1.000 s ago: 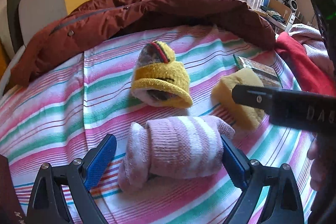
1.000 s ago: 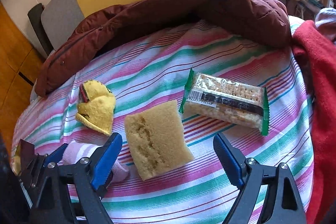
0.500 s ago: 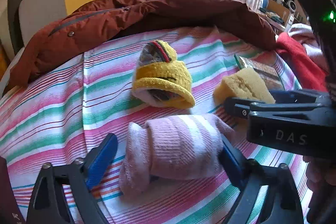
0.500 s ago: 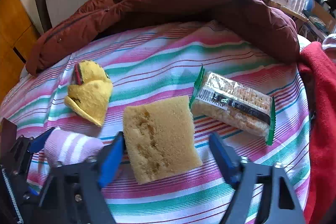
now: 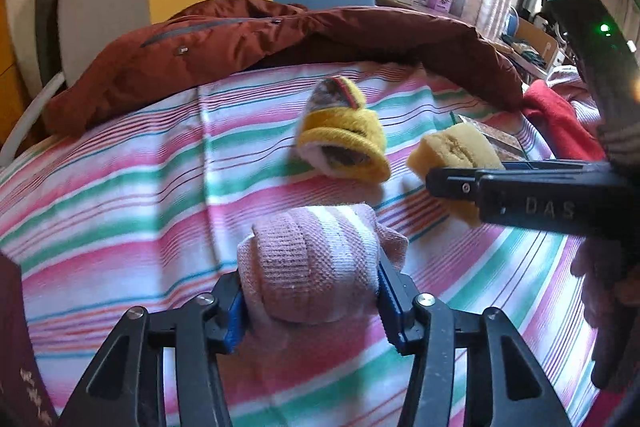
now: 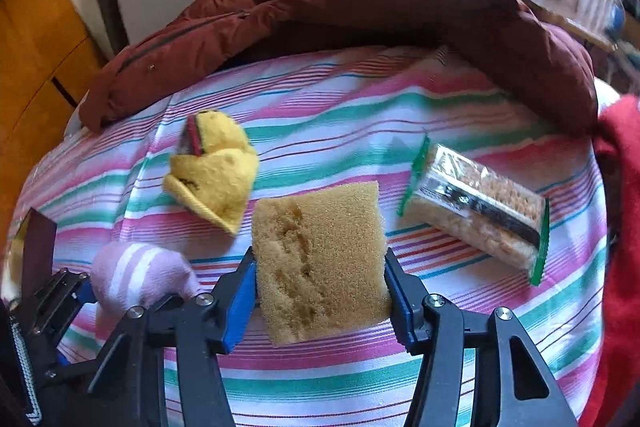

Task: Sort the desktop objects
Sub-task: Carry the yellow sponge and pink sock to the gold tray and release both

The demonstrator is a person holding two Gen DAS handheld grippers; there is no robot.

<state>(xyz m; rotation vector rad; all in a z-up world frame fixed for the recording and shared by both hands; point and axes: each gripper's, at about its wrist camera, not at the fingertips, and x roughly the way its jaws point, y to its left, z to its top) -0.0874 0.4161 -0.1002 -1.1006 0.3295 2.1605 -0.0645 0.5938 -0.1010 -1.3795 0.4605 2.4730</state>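
A rolled pink-and-white striped sock (image 5: 312, 255) sits between the blue pads of my left gripper (image 5: 310, 287). The jaws are closing and squeeze it from both sides. In the right wrist view the same sock (image 6: 136, 279) shows at lower left. My right gripper (image 6: 320, 279) is closing on a yellow sponge (image 6: 320, 247), with both pads against its side edges. In the left wrist view the sponge (image 5: 452, 151) tilts up off the cloth. A yellow folded sock (image 5: 344, 143) lies beyond, untouched.
A wrapped cracker packet (image 6: 476, 219) lies right of the sponge on the striped cloth (image 5: 120, 187). A rust-brown jacket (image 5: 280, 43) rims the far edge. Red fabric (image 6: 620, 227) borders the right side. A hand (image 5: 608, 287) holds the right gripper.
Both grippers' jaws have closed in from wide apart. The left pads now pinch the pink sock narrower. The right pads have come onto the sponge, whose edge has risen.
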